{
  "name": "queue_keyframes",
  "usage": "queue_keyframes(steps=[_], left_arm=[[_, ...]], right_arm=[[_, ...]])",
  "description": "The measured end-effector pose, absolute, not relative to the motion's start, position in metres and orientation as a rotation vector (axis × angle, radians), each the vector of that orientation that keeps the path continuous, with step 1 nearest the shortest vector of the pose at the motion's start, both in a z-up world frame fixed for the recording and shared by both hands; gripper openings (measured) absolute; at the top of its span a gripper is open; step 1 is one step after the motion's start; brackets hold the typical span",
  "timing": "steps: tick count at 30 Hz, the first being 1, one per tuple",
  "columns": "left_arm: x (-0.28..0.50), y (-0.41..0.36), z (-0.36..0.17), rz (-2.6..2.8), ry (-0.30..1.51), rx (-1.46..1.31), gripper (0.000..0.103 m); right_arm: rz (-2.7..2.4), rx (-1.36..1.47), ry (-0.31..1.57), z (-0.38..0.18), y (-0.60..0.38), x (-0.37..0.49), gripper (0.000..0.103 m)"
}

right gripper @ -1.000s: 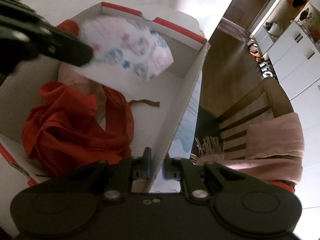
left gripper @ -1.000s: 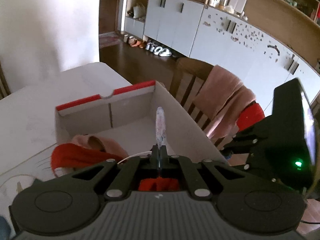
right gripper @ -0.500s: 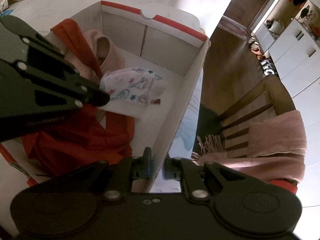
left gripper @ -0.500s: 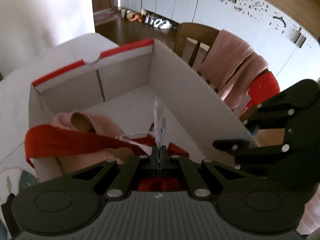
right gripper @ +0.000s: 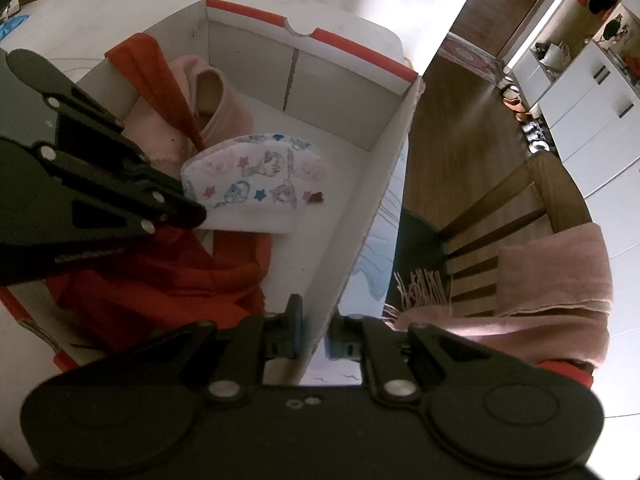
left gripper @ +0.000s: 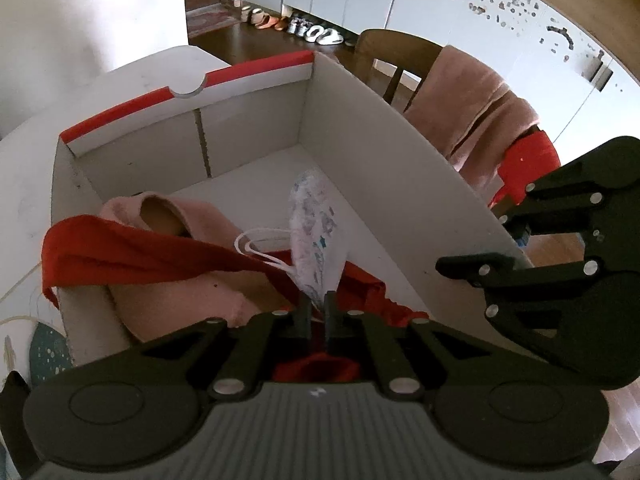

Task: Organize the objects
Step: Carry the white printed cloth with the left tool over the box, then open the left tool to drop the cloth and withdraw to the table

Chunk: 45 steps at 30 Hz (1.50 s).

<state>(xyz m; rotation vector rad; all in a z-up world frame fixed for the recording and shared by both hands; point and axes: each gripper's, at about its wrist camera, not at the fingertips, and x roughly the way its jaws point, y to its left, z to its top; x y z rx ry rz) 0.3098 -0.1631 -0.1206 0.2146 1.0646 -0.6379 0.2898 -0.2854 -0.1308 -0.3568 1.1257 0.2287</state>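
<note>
Left wrist view counts 1 cardboard box (left gripper: 400, 184) with a red-edged rim, and inside it 1 printed face mask (left gripper: 314, 232), 1 red cloth (left gripper: 132, 254) and 1 pink garment (left gripper: 188, 216). The mask stands on edge on the right part of the box floor, its lower end still between the 2 fingers of the left gripper (left gripper: 317, 312), whose jaws are opening; a narrow gap shows at each side, and whether the pads still press the mask cannot be told. The mask's white ear loop (left gripper: 260, 244) lies over the red cloth, which drapes over the box's left wall. Only this view shows the ear loop, and the right gripper (left gripper: 468, 270) as a black shape at the box's right wall.

Right wrist view gives the mask's flat face with its cartoon print and stars, which the left view shows only edge-on. Its 2 fingers (right gripper: 294, 328) straddle the near box wall and are clamped on it, 1 inside and 1 outside. This view alone shows 1 small dark scrap (right gripper: 315, 197) on the box floor just beside the mask, and the fringe of 1 pink scarf (right gripper: 560, 280) hung over 1 wooden chair (right gripper: 548, 184). Both views show 1 row of shoes (left gripper: 296, 26) along the white cabinets (right gripper: 592, 108).
</note>
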Motion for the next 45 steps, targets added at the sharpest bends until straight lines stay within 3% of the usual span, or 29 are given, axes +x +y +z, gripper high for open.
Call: queue_keyframes(steps=[11, 14, 16, 17, 24, 32, 39, 42, 45], left_arm=[[0.289, -0.137, -0.086, -0.612, 0.971, 0.164, 0.011], [0.280, -0.124, -0.072, -0.607, 0.936, 0.125, 0.030], [0.273, -0.115, -0.062, -0.604, 0.902, 0.103, 0.063], [0.268, -0.111, -0.056, -0.598, 0.877, 0.099, 0.068], [0.238, -0.081, -0.031, -0.564, 0.810, 0.066, 0.069], [0.201, -0.024, -0.022, -0.375, 0.775, -0.013, 0.086], [0.165, 0.035, -0.029, -0.159, 0.777, -0.036, 0.088], [0.155, 0.059, -0.037, -0.076, 0.789, -0.054, 0.101], [0.146, 0.080, -0.047, -0.019, 0.799, -0.087, 0.102]], right_arm=[[0.226, -0.359, 1.126, -0.132, -0.285, 0.289, 0.010], [0.229, -0.357, 1.128, -0.132, -0.285, 0.289, 0.010], [0.232, -0.363, 1.128, -0.133, -0.285, 0.288, 0.010], [0.233, -0.361, 1.129, -0.133, -0.285, 0.287, 0.010], [0.239, -0.363, 1.129, -0.132, -0.285, 0.286, 0.010], [0.249, -0.373, 1.129, -0.131, -0.285, 0.286, 0.010], [0.259, -0.395, 1.123, -0.131, -0.283, 0.283, 0.010], [0.263, -0.395, 1.126, -0.131, -0.283, 0.282, 0.010], [0.267, -0.398, 1.127, -0.131, -0.283, 0.282, 0.011]])
